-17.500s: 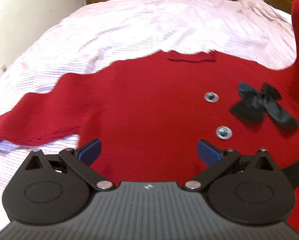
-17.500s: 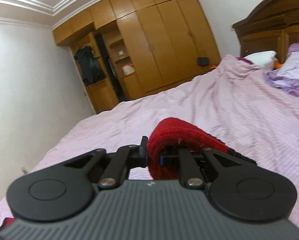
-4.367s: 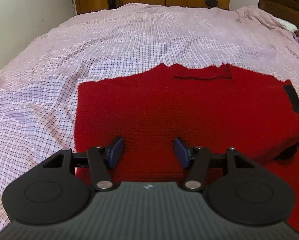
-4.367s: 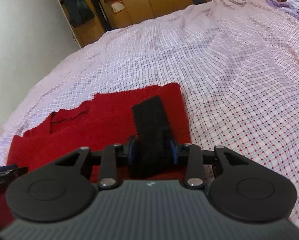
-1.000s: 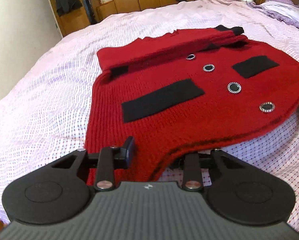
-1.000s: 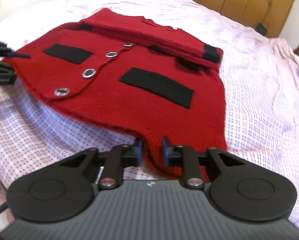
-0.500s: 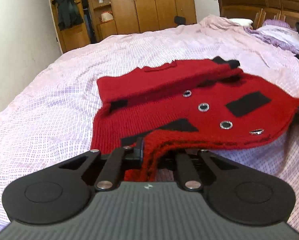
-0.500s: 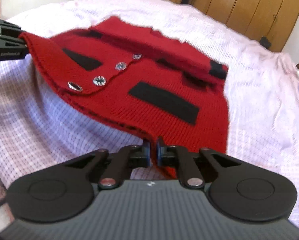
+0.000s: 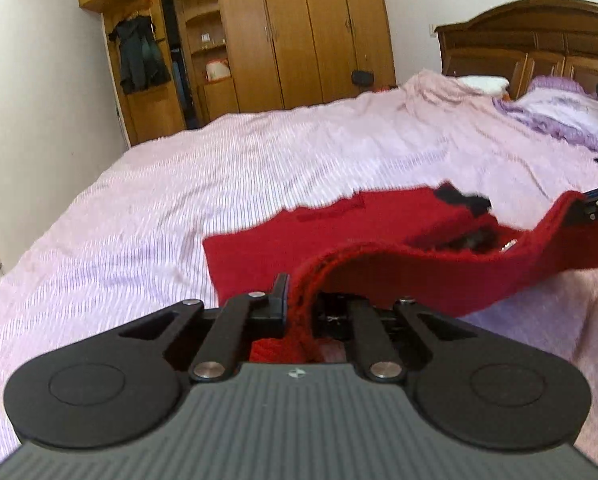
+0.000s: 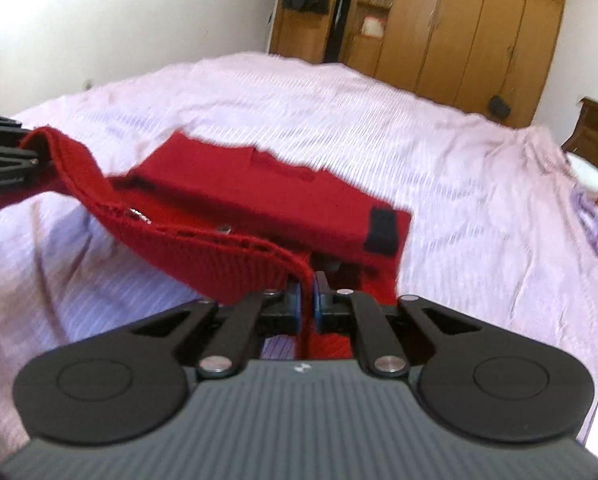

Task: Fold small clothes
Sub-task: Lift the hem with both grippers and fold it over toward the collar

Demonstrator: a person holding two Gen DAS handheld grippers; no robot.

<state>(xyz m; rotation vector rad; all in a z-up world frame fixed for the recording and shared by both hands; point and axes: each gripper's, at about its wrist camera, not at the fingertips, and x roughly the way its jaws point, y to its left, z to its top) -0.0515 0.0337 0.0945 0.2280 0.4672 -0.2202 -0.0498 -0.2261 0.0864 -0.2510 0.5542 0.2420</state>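
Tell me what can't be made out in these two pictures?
- Left view: the red sweater hem hides its own front, and the left gripper body covers the nearest bed.
- Right view: motion blur smears the bedspread pattern.
- Right view: the right gripper hides the cloth below it.

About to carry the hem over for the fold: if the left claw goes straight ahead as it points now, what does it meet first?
Probably the folded red sweater lying just ahead on the bedspread; depth is unclear, so it might pass above it.
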